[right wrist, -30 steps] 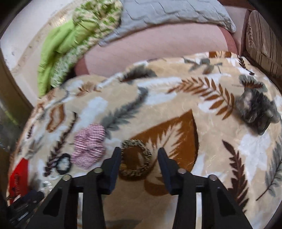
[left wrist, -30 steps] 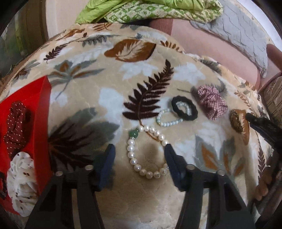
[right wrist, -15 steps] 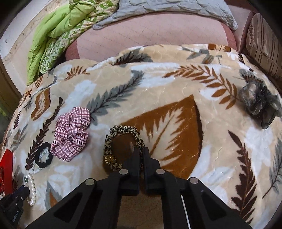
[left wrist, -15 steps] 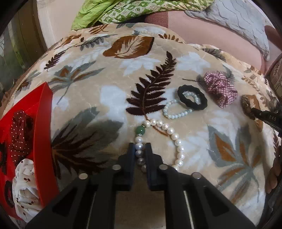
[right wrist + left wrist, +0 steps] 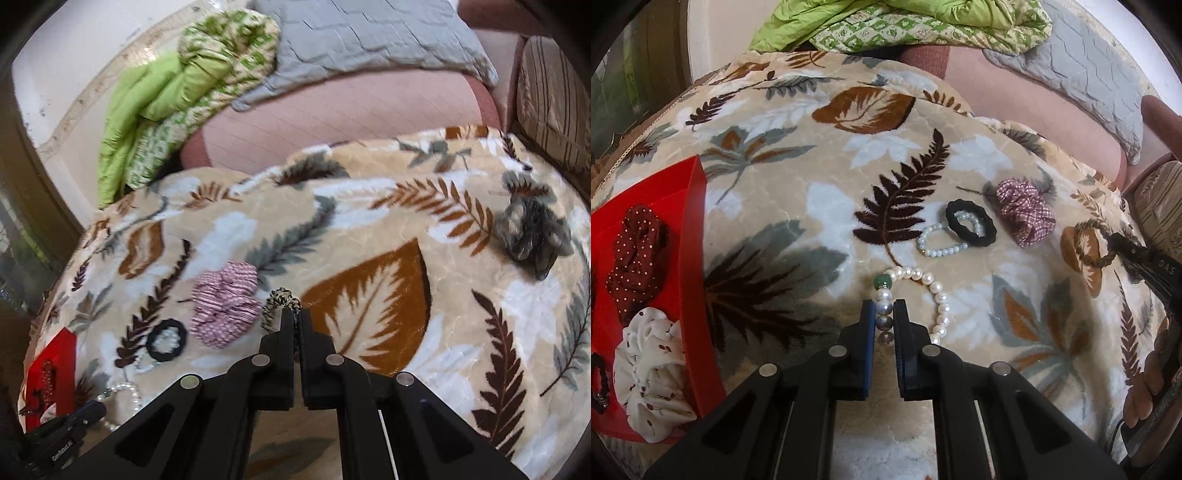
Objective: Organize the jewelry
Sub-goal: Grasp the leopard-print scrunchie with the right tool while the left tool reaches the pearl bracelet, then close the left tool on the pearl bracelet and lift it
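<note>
Leaf-printed beige plush blanket (image 5: pixel 827 206) covers a bed, with green bedding and a grey quilted pillow bunched at the far edge. At the centre of the left wrist view lies a bracelet of white pearls with one green bead (image 5: pixel 916 291), its near strand pinched between the blue pads of the left claw (image 5: pixel 884 317), which is closed on two or three pearls just below the green bead. The rest of the loop trails on the blanket. Beaded on what is probably elastic, it should be light, limp and smooth; a grip across the strand as here looks sound, though round pearls could slip or the cord stretch if pulled hard.

The right claw (image 5: pixel 294 325) is clamped on a tan-and-black patterned hair tie (image 5: pixel 279 302), which stands lifted off the blanket. It looks soft, springy and forgiving, easy to take anywhere on its ring.

Beyond lie a smaller white pearl bracelet (image 5: pixel 940 242) partly under a black fabric hair tie (image 5: pixel 971 227), a pink checked scrunchie (image 5: pixel 1027 214) and a grey sheer scrunchie (image 5: pixel 532 240). At the left, a red open box (image 5: pixel 698 258) already holds a dark red dotted scrunchie (image 5: pixel 635 254) and a white printed scrunchie (image 5: pixel 653 373).
</note>
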